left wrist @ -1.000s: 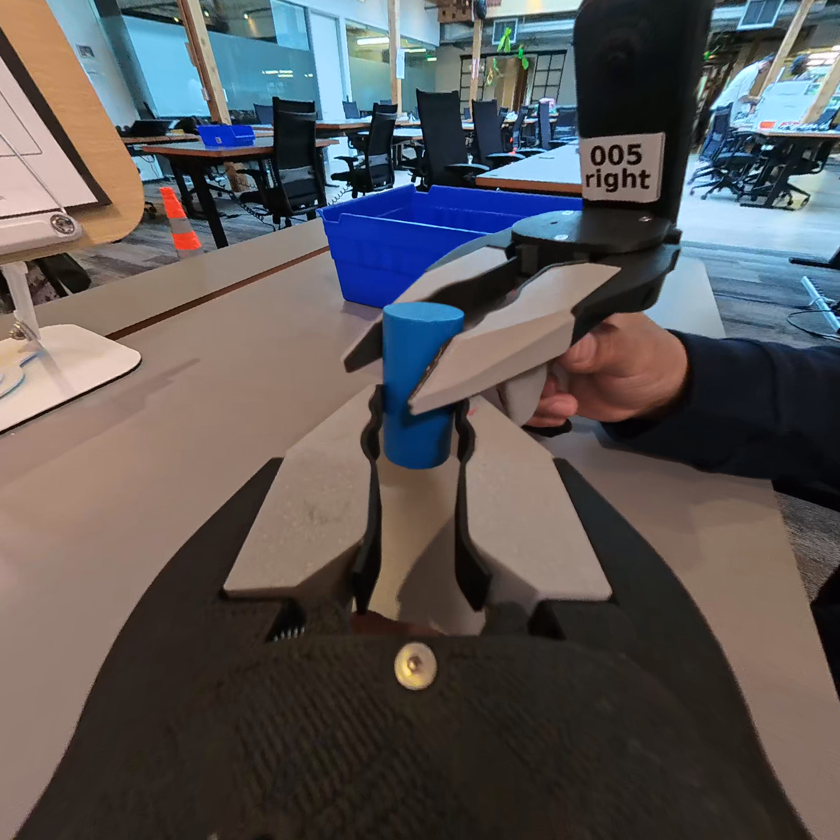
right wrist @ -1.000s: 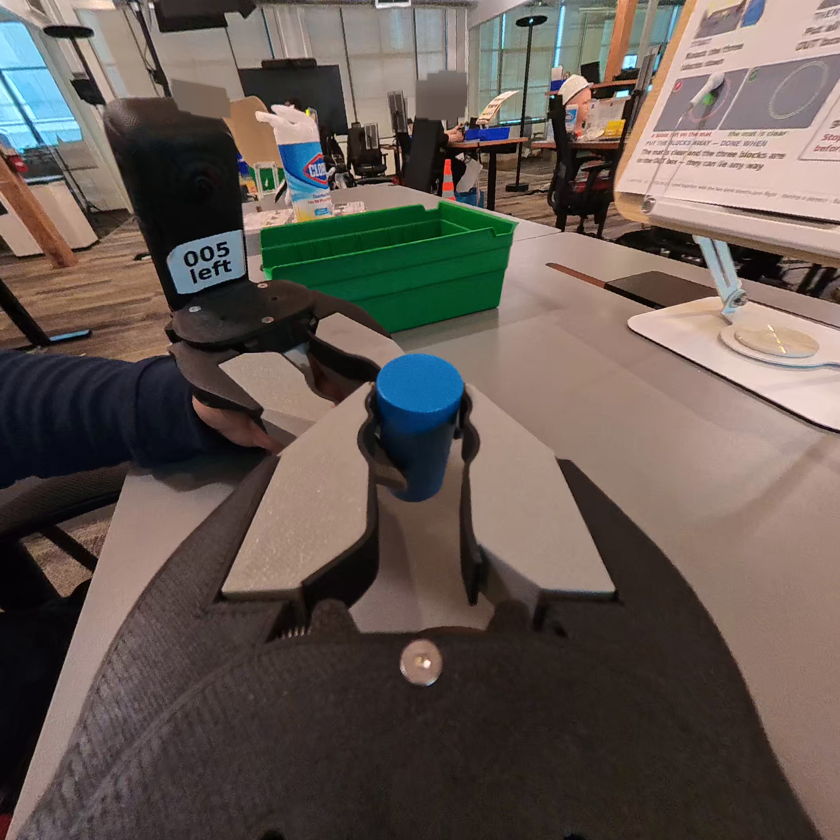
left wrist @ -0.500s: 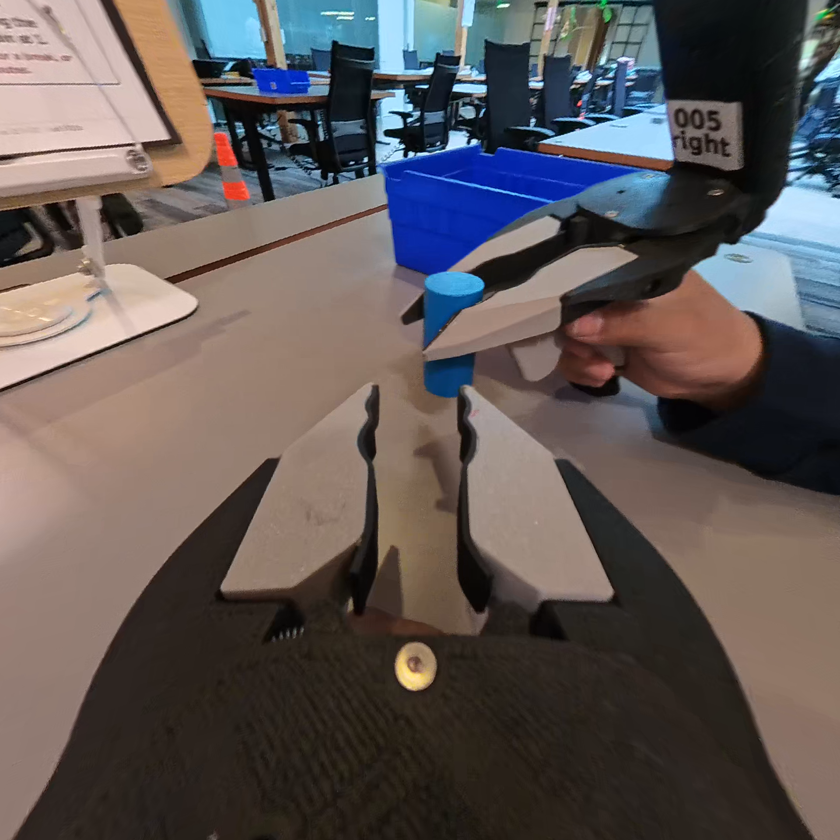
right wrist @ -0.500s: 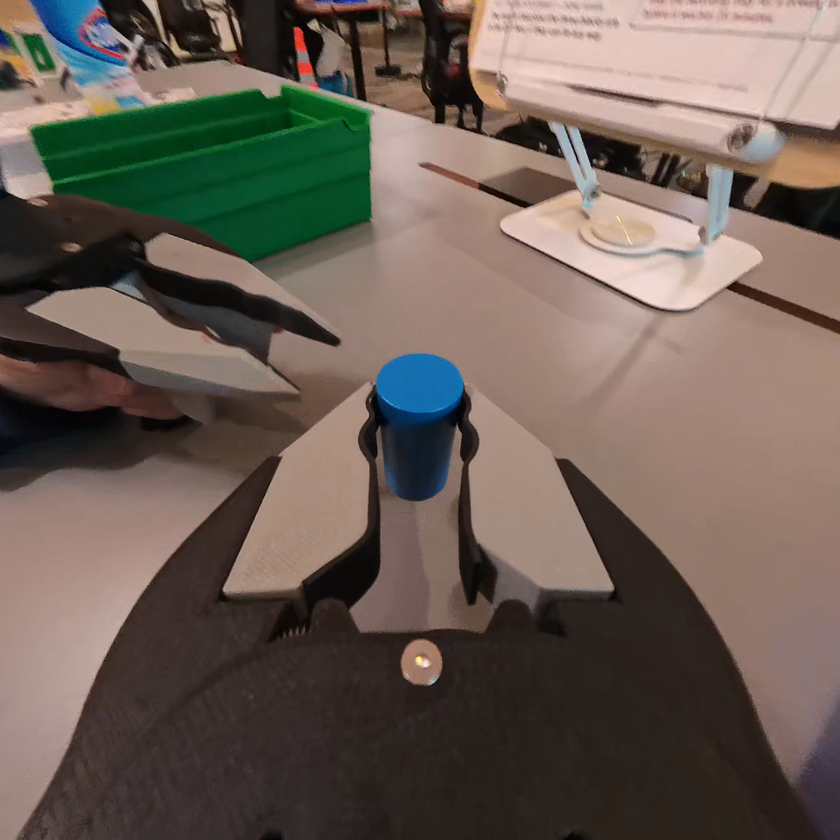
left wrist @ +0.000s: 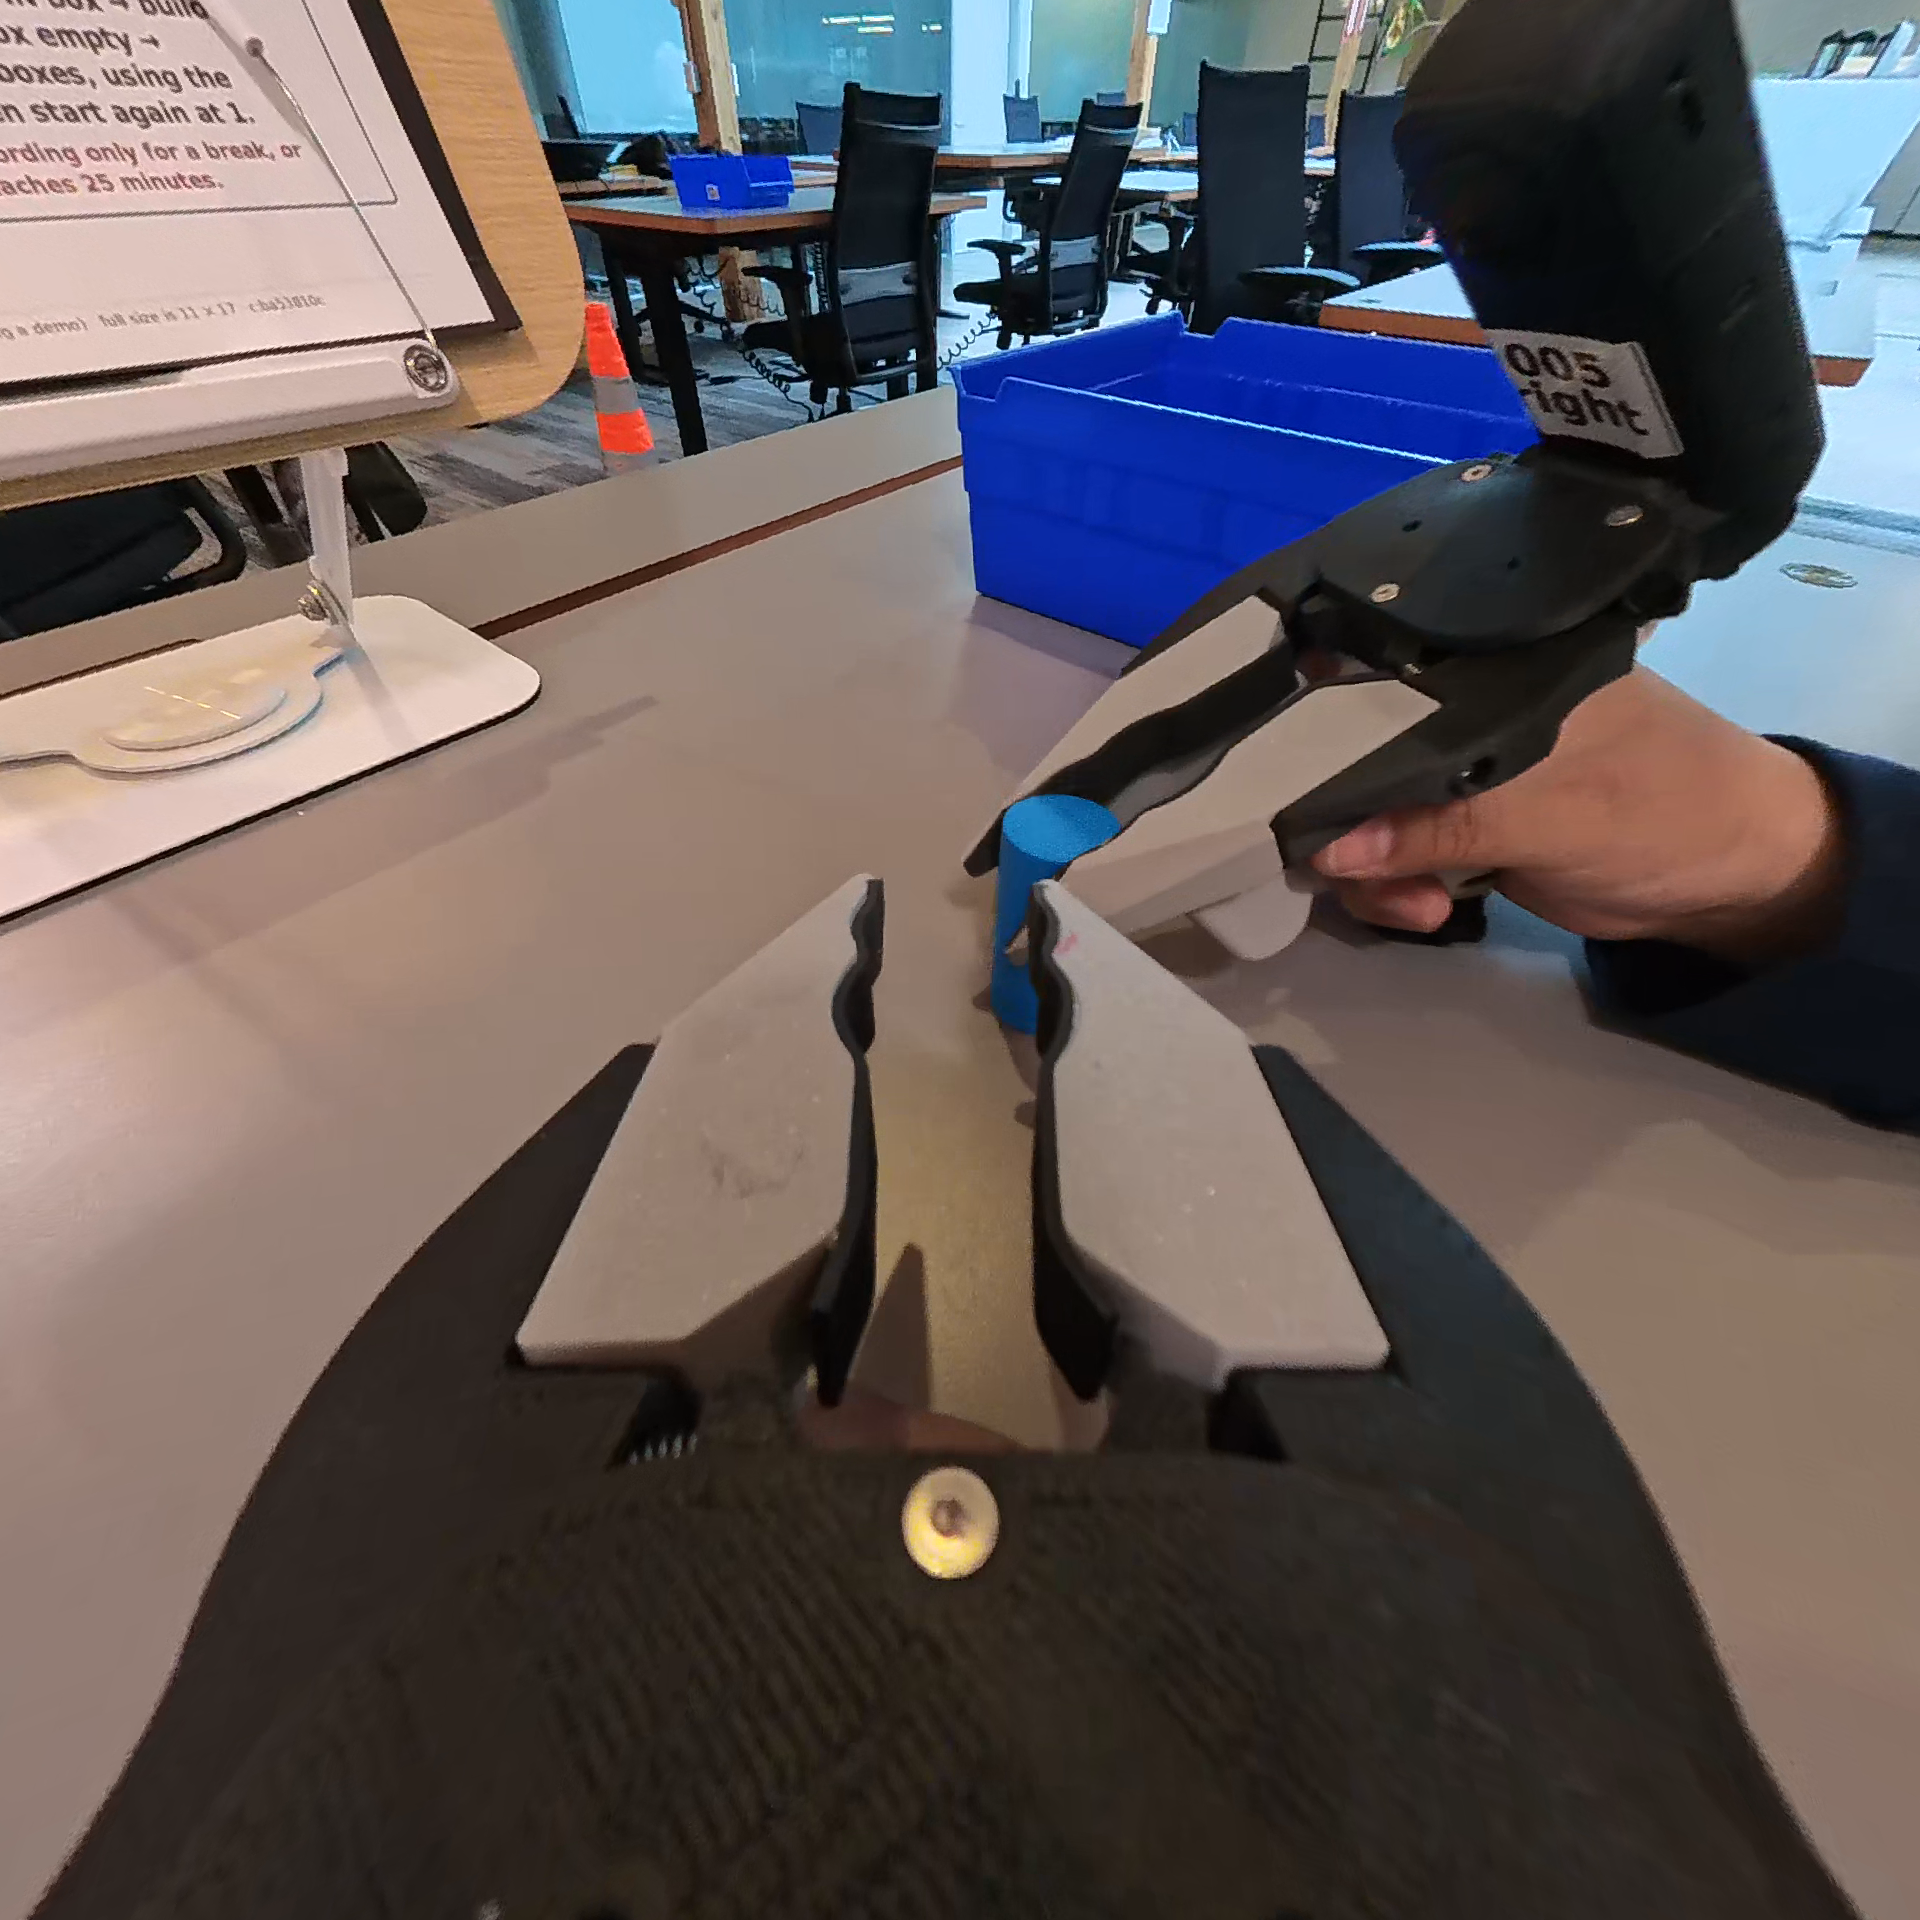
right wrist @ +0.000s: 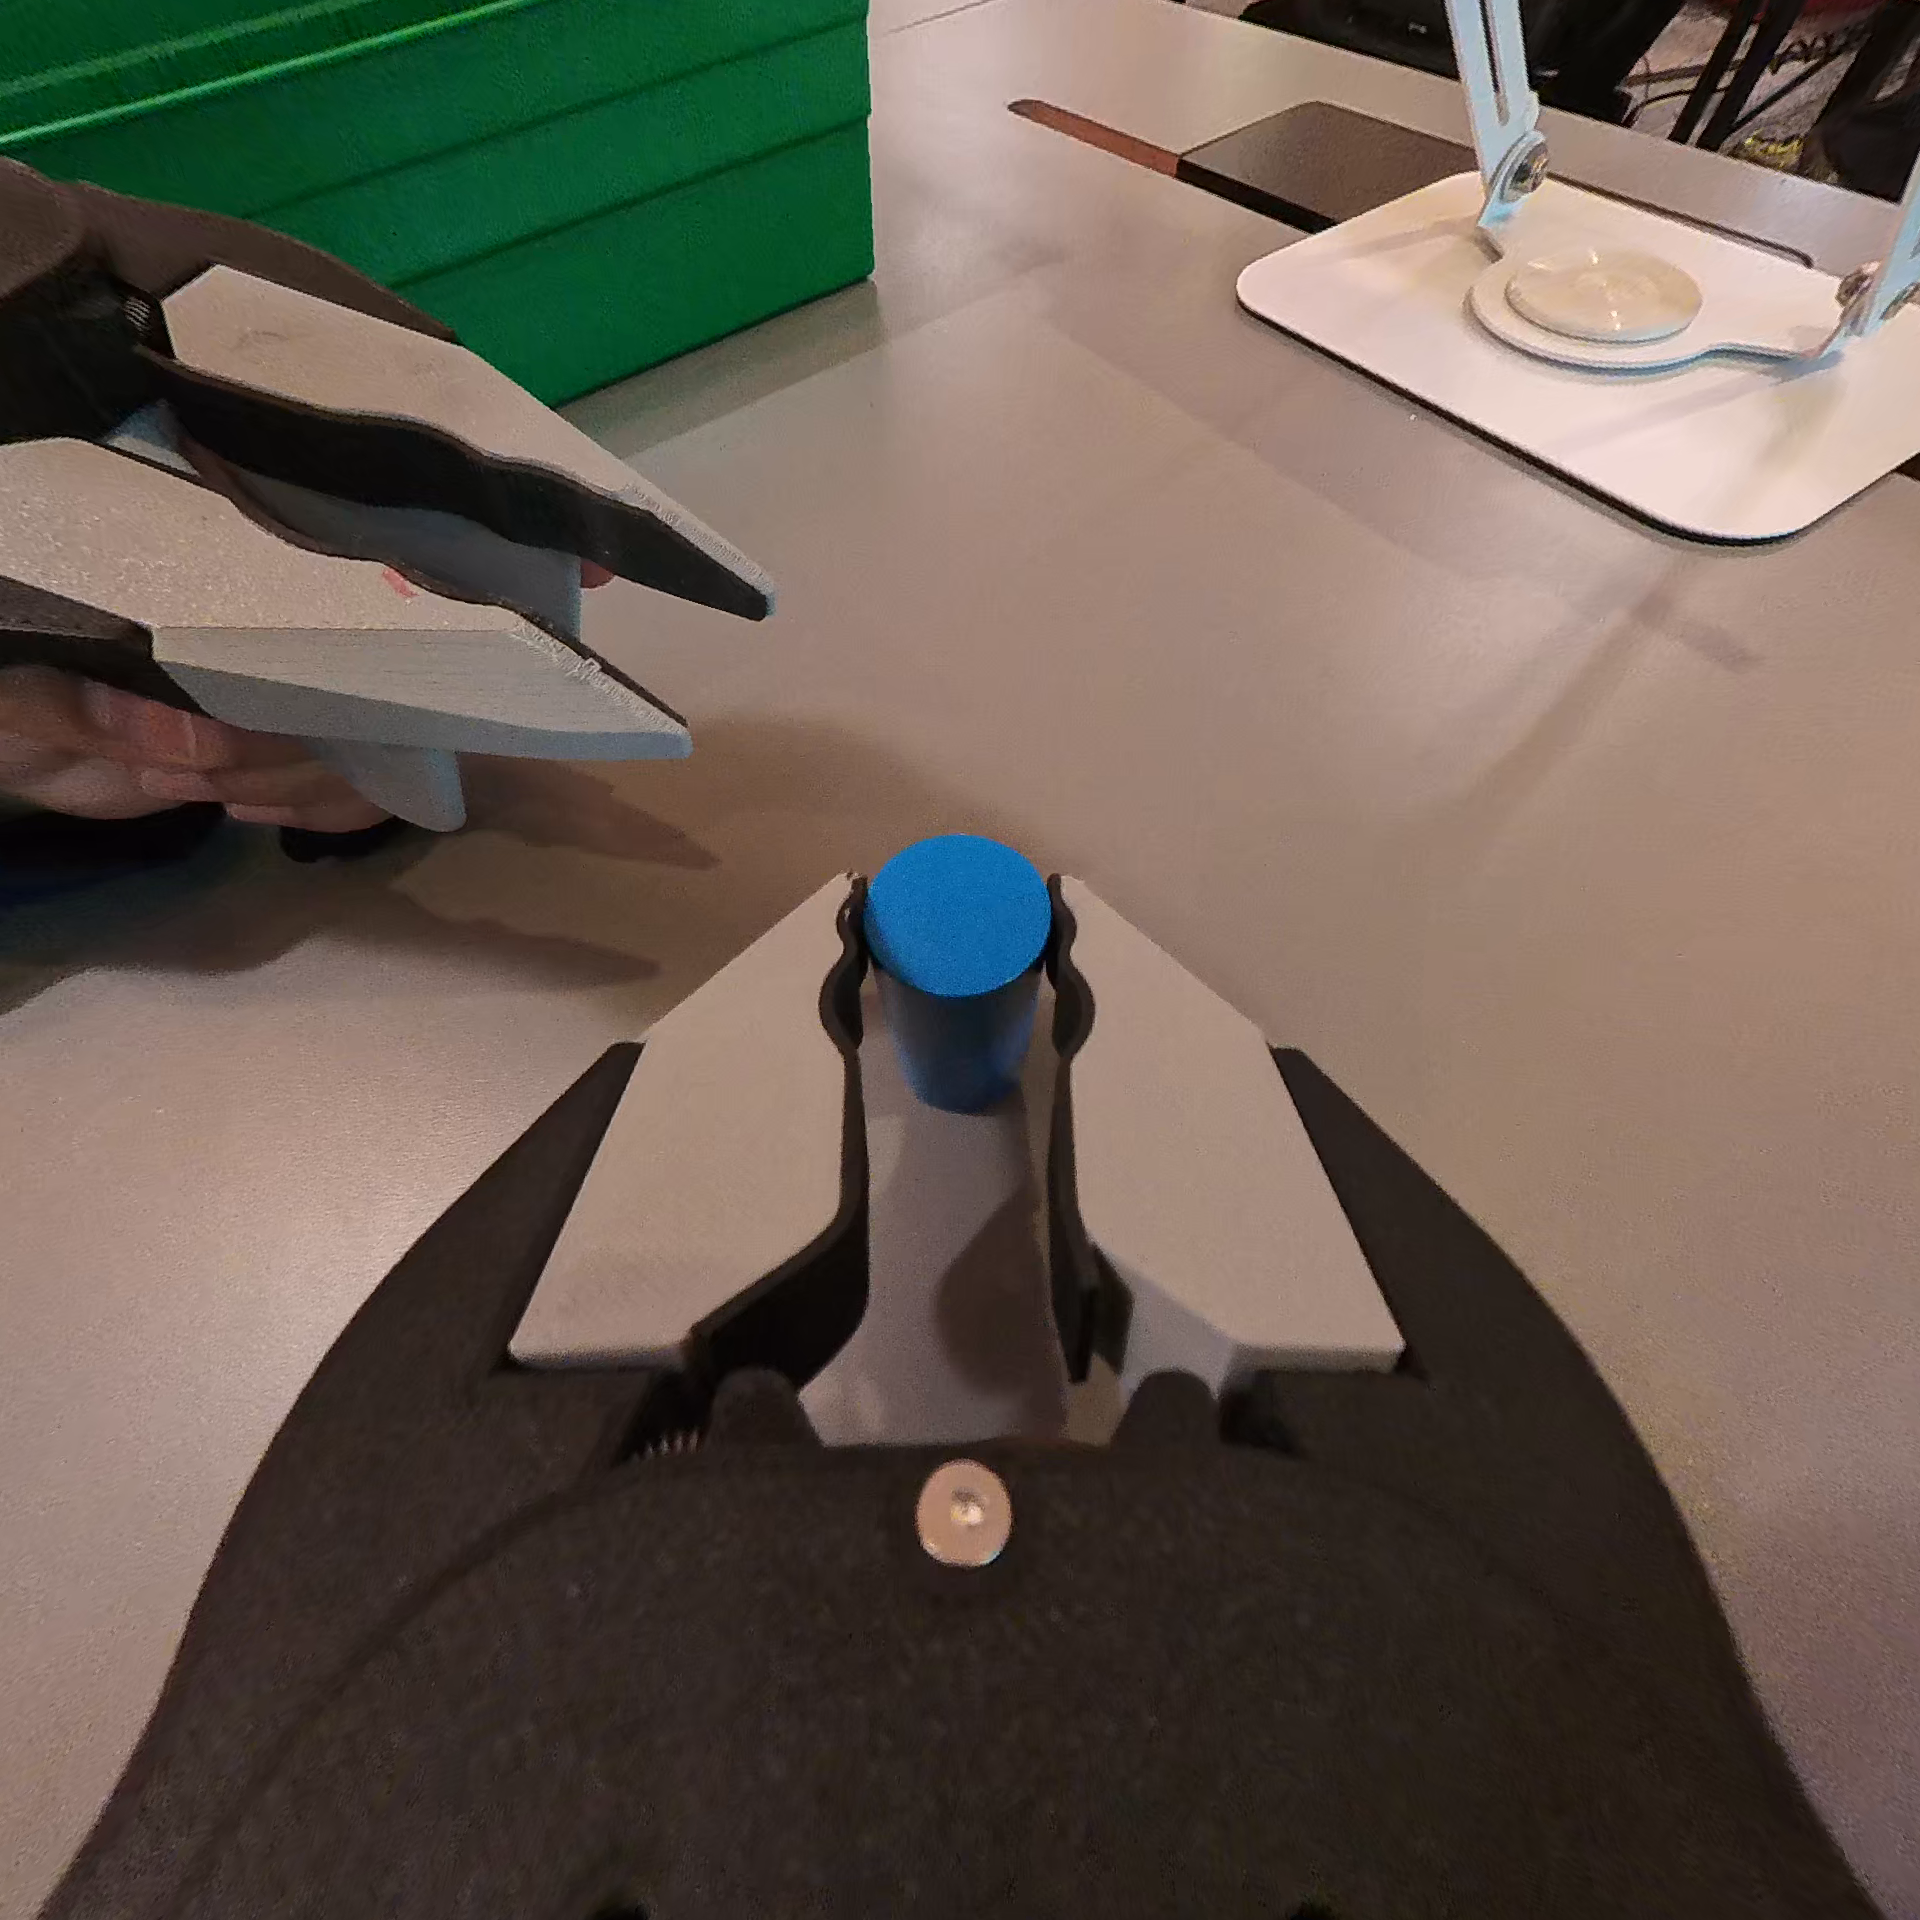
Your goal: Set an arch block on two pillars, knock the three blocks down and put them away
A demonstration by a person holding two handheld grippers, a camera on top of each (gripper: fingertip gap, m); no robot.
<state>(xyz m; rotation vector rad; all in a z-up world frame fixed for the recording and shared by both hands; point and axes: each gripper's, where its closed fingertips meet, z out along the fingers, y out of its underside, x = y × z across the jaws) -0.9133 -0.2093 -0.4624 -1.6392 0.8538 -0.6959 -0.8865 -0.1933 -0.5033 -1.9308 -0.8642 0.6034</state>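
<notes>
- Left wrist view: left gripper (left wrist: pixel 956 914) hangs low over the grey desk (left wrist: pixel 520 935) with its two fingers parted by a moderate gap and nothing but bare desk between them.
- Blue cylinder block (left wrist: pixel 1034 914) stands upright just beyond and slightly right of the left gripper's right fingertip, which covers part of its lower side; the left gripper does not touch it as far as this view shows.
- Right gripper (left wrist: pixel 1023 862) reaches in from the right, held by a hand (left wrist: pixel 1590 821) in a dark sleeve, and its fingers sit on either side of the cylinder's upper part.
- Blue bin (left wrist: pixel 1143 499) stands on the desk behind the right gripper; a white stand base (left wrist: pixel 343 707) carrying a document board (left wrist: pixel 208 208) is at the left; office chairs, other desks and an orange cone (left wrist: pixel 615 384) fill the background.
- Right wrist view: right gripper (right wrist: pixel 956 935) is closed on the blue cylinder block (right wrist: pixel 954 935), both black pads pressing its sides near the round top; the block is upright, and whether its foot touches the desk (right wrist: pixel 1247 727) cannot be told.
- Left gripper (right wrist: pixel 727 665) is at the left, near the block but apart from it, fingers parted and holding nothing.
- Green bin (right wrist: pixel 520 156) sits at the upper left, the white stand base (right wrist: pixel 1558 364) at the upper right.
</notes>
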